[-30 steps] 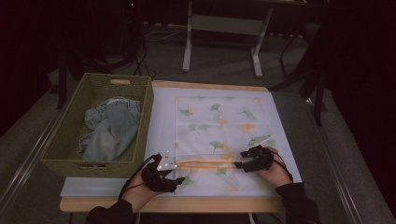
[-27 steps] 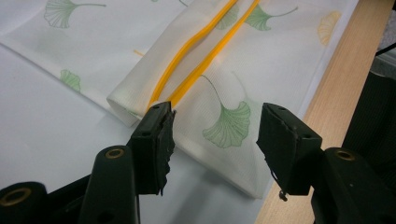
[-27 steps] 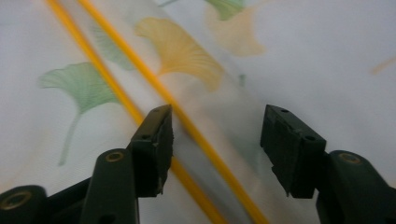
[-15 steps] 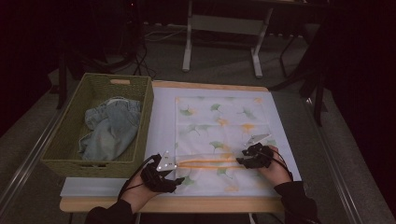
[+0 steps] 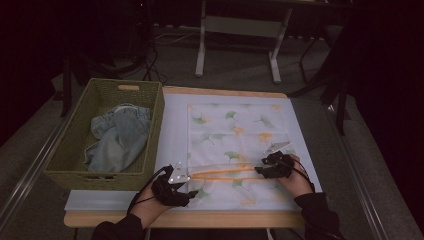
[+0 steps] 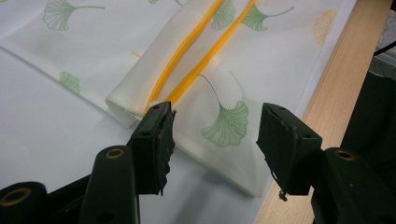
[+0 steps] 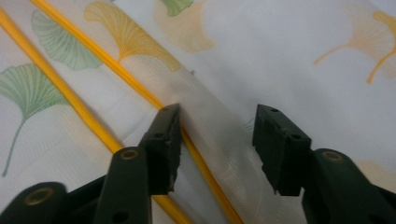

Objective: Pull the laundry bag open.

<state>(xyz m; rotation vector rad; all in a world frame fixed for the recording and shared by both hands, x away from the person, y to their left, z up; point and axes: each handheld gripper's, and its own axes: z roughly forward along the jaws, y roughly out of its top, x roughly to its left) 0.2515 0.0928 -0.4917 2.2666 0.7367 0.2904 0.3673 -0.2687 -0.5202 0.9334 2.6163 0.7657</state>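
A white cloth [image 5: 235,135] printed with ginkgo leaves lies flat on the table, its near part folded over along two yellow trims [image 5: 220,174]. My left gripper [image 5: 192,192] sits at the fold's left end. Its jaws are open over the cloth's near left corner [image 6: 224,126], and the pads are clear of it. My right gripper [image 5: 257,170] is at the fold's right end. Its jaws have just closed a little and still stand open, astride a raised ridge of cloth [image 7: 219,135] beside a yellow trim [image 7: 116,65].
A green woven basket [image 5: 100,90] at the left holds a crumpled denim garment [image 5: 117,137]. A white mat [image 5: 172,130] covers the wooden table, whose front edge [image 5: 200,219] runs just behind both hands. Metal stand legs [image 5: 202,50] rise beyond the table.
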